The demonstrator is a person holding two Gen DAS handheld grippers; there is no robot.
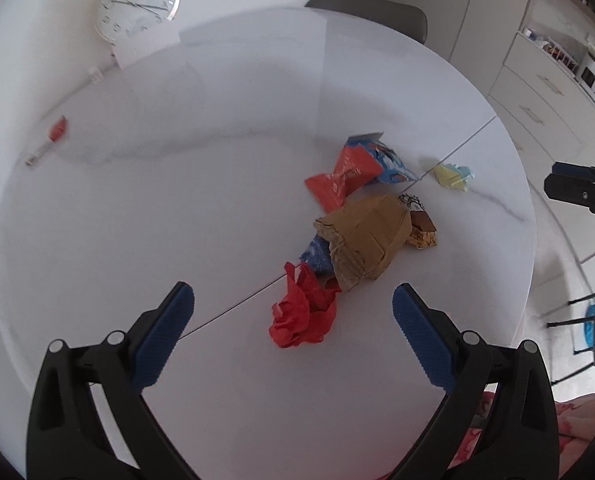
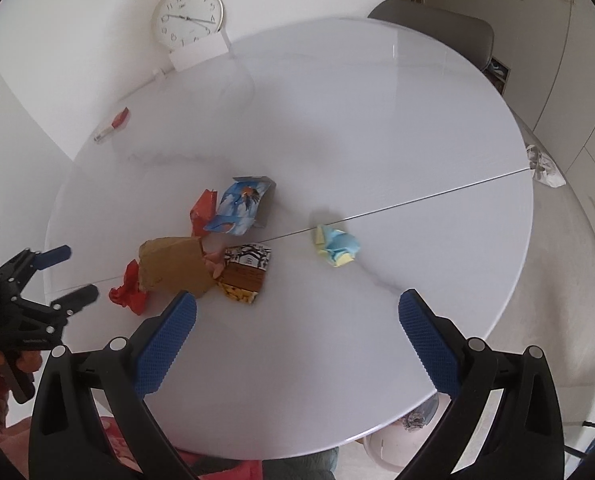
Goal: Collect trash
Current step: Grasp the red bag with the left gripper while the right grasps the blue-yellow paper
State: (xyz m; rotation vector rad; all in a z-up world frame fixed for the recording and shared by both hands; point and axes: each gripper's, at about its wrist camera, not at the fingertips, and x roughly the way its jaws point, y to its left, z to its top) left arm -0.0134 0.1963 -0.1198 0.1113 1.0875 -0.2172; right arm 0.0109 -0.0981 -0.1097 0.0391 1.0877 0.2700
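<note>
Trash lies in a heap on the round white table: a crumpled red wrapper, a brown paper bag, an orange and blue snack bag, a brown and yellow carton and a yellow and blue paper ball. My left gripper is open and empty, hovering just before the red wrapper. My right gripper is open and empty above the table's near side, with the paper ball and carton ahead. The left gripper also shows in the right wrist view.
A red-capped marker lies at the table's far left. A wall clock and a white card stand behind the table. A grey chair is at the far side. Cabinets stand right. A crumpled bag hangs at the table's right edge.
</note>
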